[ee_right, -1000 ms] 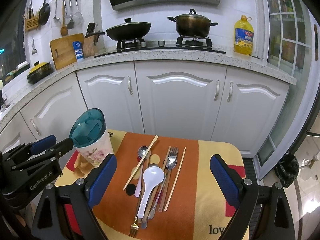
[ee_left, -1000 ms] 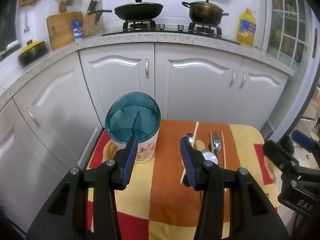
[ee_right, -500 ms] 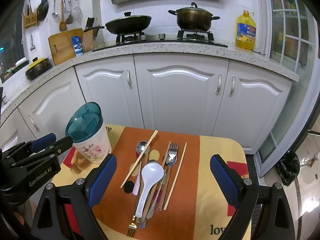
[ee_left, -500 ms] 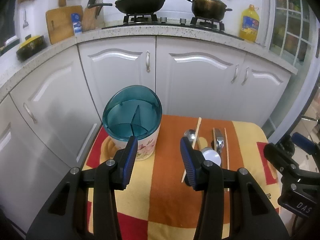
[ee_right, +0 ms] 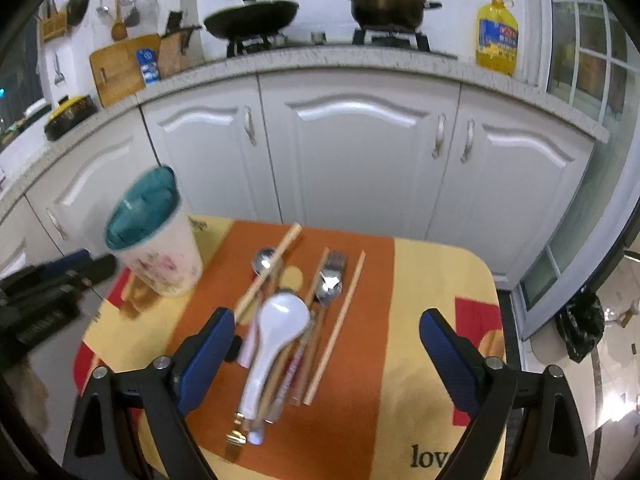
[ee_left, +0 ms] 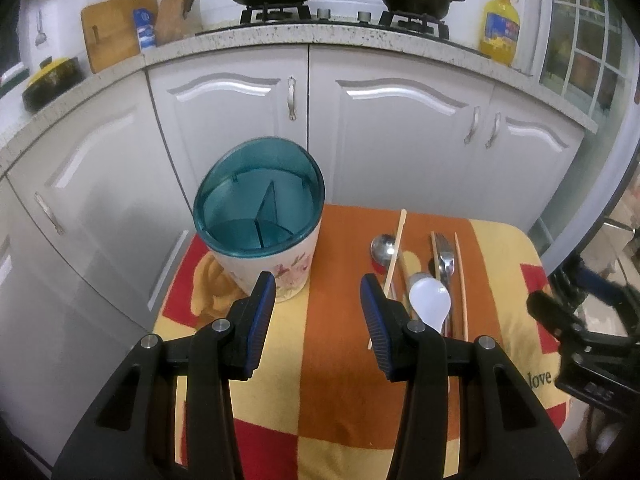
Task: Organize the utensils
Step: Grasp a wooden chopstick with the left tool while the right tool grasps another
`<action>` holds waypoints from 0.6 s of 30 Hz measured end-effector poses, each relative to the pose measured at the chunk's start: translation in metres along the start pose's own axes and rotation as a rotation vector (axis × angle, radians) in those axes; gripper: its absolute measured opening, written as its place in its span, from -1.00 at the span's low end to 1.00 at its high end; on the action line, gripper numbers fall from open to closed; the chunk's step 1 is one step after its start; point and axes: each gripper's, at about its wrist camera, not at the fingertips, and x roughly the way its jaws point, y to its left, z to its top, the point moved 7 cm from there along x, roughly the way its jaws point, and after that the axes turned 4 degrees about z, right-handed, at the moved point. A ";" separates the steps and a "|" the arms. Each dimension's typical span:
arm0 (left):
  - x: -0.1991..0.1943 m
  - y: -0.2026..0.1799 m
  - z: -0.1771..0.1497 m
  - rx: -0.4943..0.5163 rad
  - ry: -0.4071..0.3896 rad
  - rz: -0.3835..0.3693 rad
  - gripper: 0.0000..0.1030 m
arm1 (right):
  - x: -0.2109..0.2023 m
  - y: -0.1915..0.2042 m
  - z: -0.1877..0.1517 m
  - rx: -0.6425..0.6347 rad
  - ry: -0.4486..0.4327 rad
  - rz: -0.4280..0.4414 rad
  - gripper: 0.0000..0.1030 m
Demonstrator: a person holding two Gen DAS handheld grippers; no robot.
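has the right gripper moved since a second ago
Yes. The right gripper has come down toward the utensils: in its view the white spoon now lies between its open jaws, which have just been closing slightly with nothing gripped.

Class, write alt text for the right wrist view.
An open right gripper hovers over a white ceramic spoon lying among forks, spoons and chopsticks on an orange-and-yellow cloth. A teal-rimmed utensil holder stands left.

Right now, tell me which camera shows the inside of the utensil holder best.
The left wrist view. It looks down into the utensil holder, sharp enough to show the teal rim and the dividers splitting it into compartments, all empty. The right wrist view shows it from the side at the left, blurred, its interior mostly hidden.
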 end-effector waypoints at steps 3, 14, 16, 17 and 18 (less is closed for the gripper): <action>0.007 -0.005 -0.005 0.002 0.017 -0.021 -0.16 | 0.018 -0.010 -0.011 0.040 0.046 0.041 0.44; 0.040 -0.033 -0.016 0.068 0.084 -0.095 -0.16 | 0.081 0.000 -0.026 0.087 0.172 0.246 -0.15; 0.045 -0.040 -0.016 0.088 0.086 -0.105 -0.16 | 0.092 0.000 -0.027 0.088 0.190 0.262 -0.15; 0.048 -0.044 -0.016 0.097 0.086 -0.112 -0.16 | 0.097 -0.001 -0.028 0.094 0.198 0.267 -0.15; 0.052 -0.048 -0.016 0.106 0.086 -0.116 -0.16 | 0.101 -0.002 -0.028 0.102 0.205 0.271 -0.16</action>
